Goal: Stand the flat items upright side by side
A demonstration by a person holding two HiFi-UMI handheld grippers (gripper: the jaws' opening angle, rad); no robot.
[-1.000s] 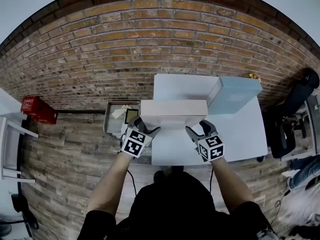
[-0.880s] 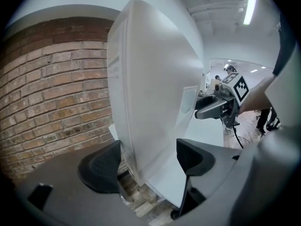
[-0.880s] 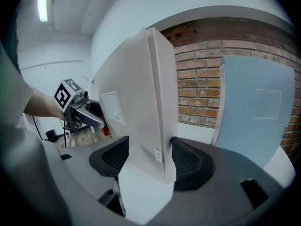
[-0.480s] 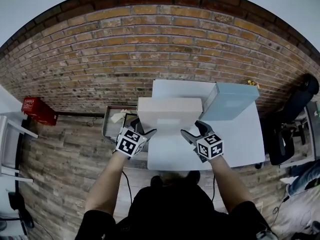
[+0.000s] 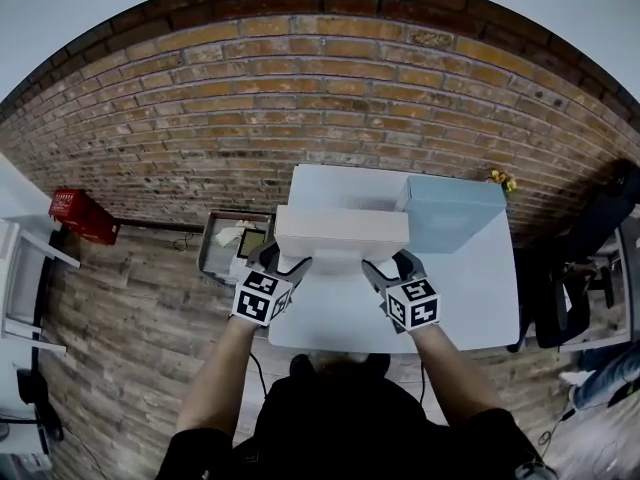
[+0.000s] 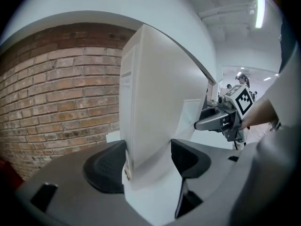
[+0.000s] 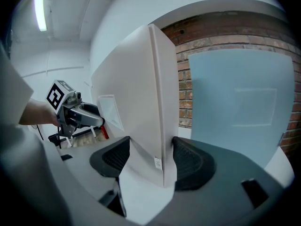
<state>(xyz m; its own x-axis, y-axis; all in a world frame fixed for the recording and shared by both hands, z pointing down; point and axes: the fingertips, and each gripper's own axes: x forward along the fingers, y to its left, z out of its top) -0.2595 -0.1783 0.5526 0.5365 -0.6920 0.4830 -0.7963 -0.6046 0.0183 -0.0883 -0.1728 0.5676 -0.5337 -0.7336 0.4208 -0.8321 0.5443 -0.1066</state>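
A long white box (image 5: pixel 340 233) hangs on its long edge above the white table (image 5: pixel 470 288), held at both ends. My left gripper (image 5: pixel 283 261) is shut on its left end and my right gripper (image 5: pixel 388 265) on its right end. In the left gripper view the box (image 6: pixel 155 93) stands between the pads of the left gripper (image 6: pixel 148 159). The right gripper view shows the box (image 7: pixel 136 88) pinched in the right gripper (image 7: pixel 150 161). Both pairs of jaws have just been closing with the box between them. A pale blue box (image 5: pixel 452 213) stands upright on the table behind the white box's right end.
A brick wall (image 5: pixel 300 98) runs behind the table. On the wooden floor to the left lie a grey tray of oddments (image 5: pixel 225 243) and a red crate (image 5: pixel 82 216). A black chair (image 5: pixel 570 288) stands to the right. A small yellow thing (image 5: pixel 500 180) sits behind the blue box.
Both grippers and the white box have shifted a little over the table, and the box's right end now overlaps the blue box. The pads sit tighter against the box's ends.
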